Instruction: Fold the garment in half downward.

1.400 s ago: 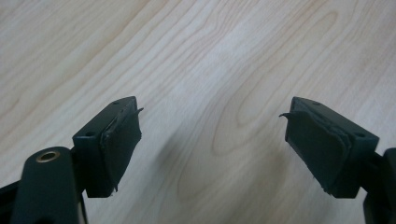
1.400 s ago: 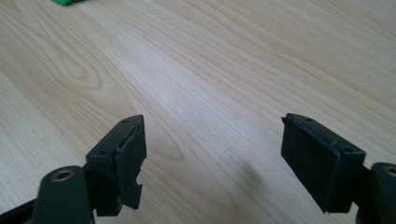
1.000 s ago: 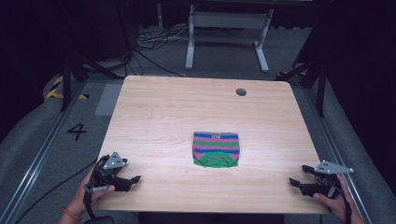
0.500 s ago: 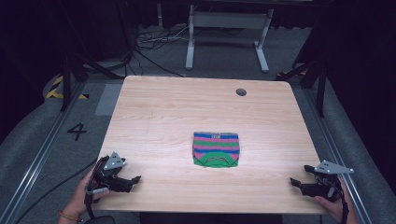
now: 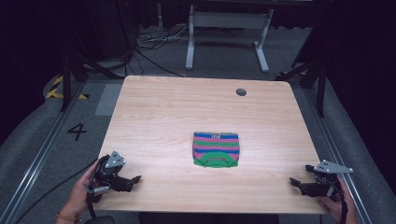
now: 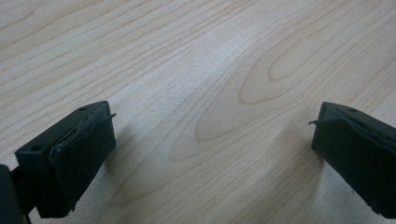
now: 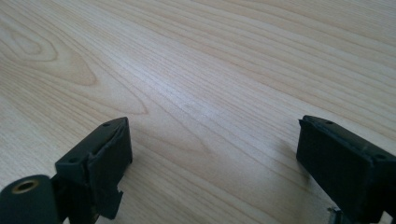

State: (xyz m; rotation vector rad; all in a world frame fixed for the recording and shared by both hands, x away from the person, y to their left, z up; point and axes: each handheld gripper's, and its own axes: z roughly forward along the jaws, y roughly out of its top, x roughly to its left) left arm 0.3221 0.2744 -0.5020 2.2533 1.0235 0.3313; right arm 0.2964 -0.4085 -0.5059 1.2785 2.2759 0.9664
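table (image 5: 154, 116): folded garment (image 5: 215, 149) lies on it, right of centre, toward the near edge | cable hole (image 5: 241, 92): far right part of tabletop, behind the garment | left gripper (image 5: 133, 181): near-left corner | right gripper (image 5: 295, 183): near-right corner | both well apart from the garment

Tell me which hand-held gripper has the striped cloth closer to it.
The right hand-held gripper. The cloth lies right of the table's middle, so its gap to that one is shorter than to the left hand-held gripper.

Light wooden table (image 5: 154, 116); folded striped garment (image 5: 216, 149) lies near its middle.
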